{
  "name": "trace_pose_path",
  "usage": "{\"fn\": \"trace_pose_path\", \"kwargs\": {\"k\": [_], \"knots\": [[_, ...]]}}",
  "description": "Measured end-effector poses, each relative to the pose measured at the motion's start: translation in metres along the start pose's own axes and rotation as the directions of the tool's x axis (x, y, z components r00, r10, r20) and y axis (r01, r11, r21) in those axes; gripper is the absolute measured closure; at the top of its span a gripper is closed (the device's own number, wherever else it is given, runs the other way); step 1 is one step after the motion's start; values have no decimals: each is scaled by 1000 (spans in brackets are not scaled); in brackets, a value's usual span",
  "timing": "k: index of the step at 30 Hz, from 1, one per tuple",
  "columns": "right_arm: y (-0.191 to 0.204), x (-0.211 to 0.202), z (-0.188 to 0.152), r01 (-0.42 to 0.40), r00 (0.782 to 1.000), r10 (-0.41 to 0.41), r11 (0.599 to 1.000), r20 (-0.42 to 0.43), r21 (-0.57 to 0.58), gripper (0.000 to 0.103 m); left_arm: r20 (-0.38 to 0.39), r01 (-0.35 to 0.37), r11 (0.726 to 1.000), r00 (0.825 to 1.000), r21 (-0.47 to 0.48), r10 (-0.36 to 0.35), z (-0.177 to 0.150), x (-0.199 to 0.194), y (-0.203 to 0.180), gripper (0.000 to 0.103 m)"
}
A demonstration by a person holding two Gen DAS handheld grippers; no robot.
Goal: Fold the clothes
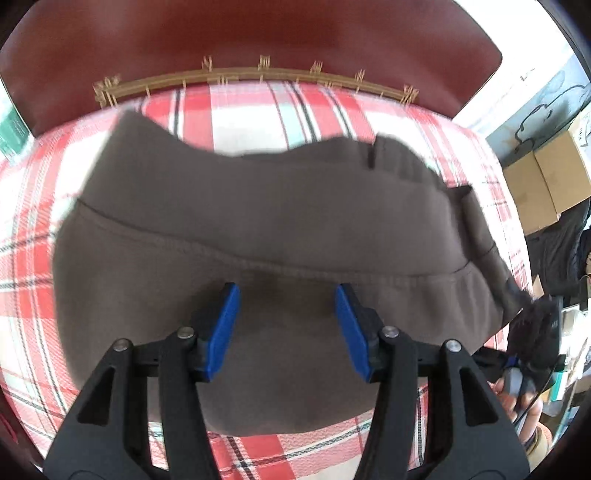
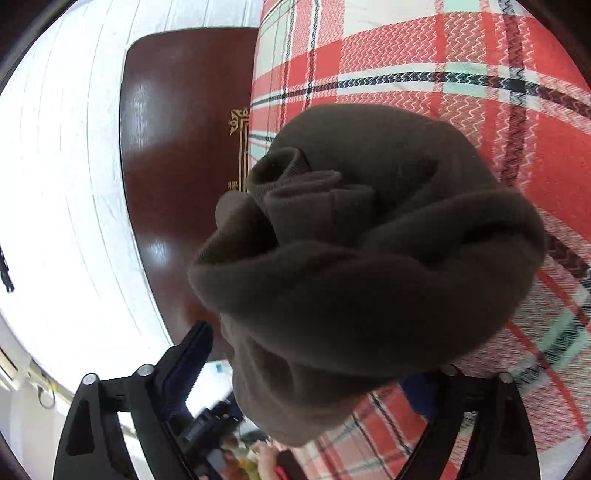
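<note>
A dark brown sweatshirt-like garment (image 1: 266, 221) lies on a red, white and mint plaid cloth (image 1: 258, 110) that covers the table. My left gripper (image 1: 286, 295) hovers over its near part with the blue pads (image 1: 223, 325) wide apart and nothing between them. In the right wrist view the same garment (image 2: 369, 266) is bunched in thick folds between my right gripper's (image 2: 314, 369) spread jaws. The left finger (image 2: 188, 362) stands clear of the fabric; the right finger is hidden behind it. The right gripper also shows at the garment's right end in the left wrist view (image 1: 532, 339).
A dark red wooden table (image 1: 258, 33) with a gold inlay line (image 1: 258, 74) extends beyond the plaid cloth. Cardboard boxes (image 1: 546, 177) and clutter stand at the right. A pale plank floor (image 2: 55, 184) shows beside the table.
</note>
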State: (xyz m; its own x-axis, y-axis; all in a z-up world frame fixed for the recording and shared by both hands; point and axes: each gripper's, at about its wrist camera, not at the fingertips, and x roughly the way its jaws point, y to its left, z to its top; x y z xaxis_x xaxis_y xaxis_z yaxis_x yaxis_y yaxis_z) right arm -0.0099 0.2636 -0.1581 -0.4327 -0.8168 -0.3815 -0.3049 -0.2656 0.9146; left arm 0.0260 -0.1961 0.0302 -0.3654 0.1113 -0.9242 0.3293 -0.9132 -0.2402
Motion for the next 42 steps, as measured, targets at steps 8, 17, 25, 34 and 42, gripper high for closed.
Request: {"fn": "trace_pose_path", "kwargs": {"k": [8,17,25,34,42], "knots": [[6,19,-1,52,997,-53,998,62,23,13,-24,-4,1000,1000,4,4,2,18,2,43],[121,17,-49,134,990,-136,855,34,-500,81,-30,6,1000,1000,-10,-6,3,20,4,43],[246,85,-180,165,953,-295,297,74,-941,81,59,158,968,987,-197,-149,-23,-26,70,44],[229,229,-345,-46,884,-452,-335,118,-941,73,245,25,925,967,-380,74,-102,-139,177,44],[180,288,-391,-179,833,-544,-444,105,-878,51,336,-5,969,938,-245,89,-90,-169,172,42]]}}
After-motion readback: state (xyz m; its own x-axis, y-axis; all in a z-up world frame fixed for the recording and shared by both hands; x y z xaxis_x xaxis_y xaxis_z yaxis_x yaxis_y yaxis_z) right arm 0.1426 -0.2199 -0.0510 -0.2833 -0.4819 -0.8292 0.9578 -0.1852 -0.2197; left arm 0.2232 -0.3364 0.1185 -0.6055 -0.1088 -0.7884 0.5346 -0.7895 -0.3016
